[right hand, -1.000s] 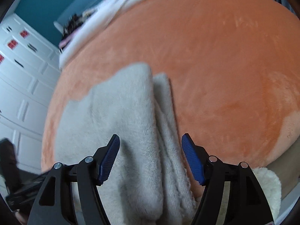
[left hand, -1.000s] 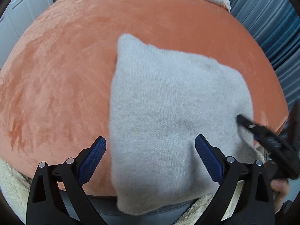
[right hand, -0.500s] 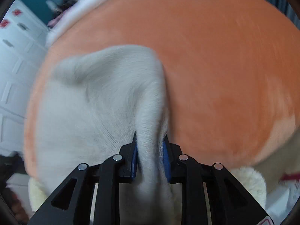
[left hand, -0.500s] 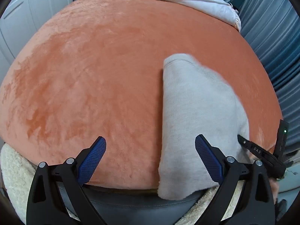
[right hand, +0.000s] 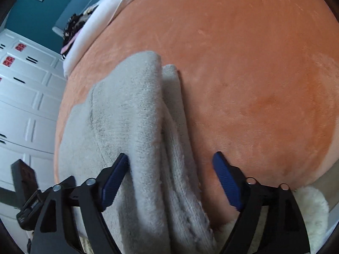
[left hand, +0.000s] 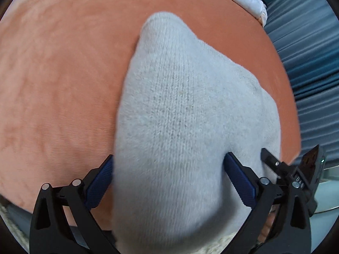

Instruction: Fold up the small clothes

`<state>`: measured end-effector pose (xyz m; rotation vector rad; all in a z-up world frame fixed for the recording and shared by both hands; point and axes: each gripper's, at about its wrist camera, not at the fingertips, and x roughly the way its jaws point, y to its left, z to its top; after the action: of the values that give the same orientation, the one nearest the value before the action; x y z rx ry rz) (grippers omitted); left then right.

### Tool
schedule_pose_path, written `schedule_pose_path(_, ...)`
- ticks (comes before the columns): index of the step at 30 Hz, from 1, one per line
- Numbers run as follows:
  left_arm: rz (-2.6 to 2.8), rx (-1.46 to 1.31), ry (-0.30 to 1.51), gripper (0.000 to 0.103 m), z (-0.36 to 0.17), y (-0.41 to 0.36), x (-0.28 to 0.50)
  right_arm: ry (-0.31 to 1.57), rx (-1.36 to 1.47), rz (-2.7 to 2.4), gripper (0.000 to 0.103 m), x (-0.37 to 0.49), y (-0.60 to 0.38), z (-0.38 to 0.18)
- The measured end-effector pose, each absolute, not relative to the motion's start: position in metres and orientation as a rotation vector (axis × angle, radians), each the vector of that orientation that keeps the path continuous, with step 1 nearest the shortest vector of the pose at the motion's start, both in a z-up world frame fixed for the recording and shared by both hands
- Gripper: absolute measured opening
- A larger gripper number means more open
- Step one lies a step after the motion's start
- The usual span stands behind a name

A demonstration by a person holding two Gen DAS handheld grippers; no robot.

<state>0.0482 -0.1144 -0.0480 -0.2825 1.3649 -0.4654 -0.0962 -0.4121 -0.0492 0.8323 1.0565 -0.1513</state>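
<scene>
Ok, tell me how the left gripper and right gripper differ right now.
The left gripper straddles the grey knit garment, cloth filling the whole gap between its fingers; the right gripper has the garment's folded edge beside one finger only, with orange blanket showing by the other. Both are open, with blue pads.

place: home bedroom | signs: orange plush blanket (right hand: pixel 254 74); white panelled wardrobe doors (right hand: pixel 25 97); blue curtains (left hand: pixel 313 67)
</scene>
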Motion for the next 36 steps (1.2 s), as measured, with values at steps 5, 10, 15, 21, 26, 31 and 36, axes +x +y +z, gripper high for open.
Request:
schedule_pose_path(5, -0.509, -0.334, 1.353, 0.098, -0.059, -0.120, 0.053, 1.048, 0.814, -0.099, 0.090, -0.087, -0.405, -0.053)
schedule_pose_path(10, -0.510, -0.335, 1.342, 0.078, -0.045, -0.123, 0.051, 1.032, 0.813, -0.063, 0.047, -0.078, -0.401, -0.047)
schedule_pose_path(15, -0.580, -0.303, 1.292, 0.046, -0.004, -0.119, 0.048, 0.980, 0.805, -0.085, 0.032, -0.078, -0.385, -0.006)
schedule_pose_path(21, -0.708, -0.323, 1.177, 0.045, 0.062, -0.113, 0.041, 0.826, 0.754, -0.060, 0.031, -0.094, -0.365, 0.077)
schedule_pose_path(26, -0.848, -0.336, 0.988, 0.045, 0.145, -0.096, 0.034, 0.660, 0.698, -0.044, 0.031, -0.110, -0.358, 0.157)
schedule_pose_path(31, -0.954, -0.298, 0.716, 0.046, 0.242, -0.073, 0.028, 0.430, 0.580, 0.008, 0.031, -0.112, -0.334, 0.257)
schedule_pose_path(36, -1.021, -0.278, 0.467, 0.047, 0.331, -0.035, 0.021, 0.216, 0.465, 0.076, 0.032, -0.112, -0.300, 0.349)
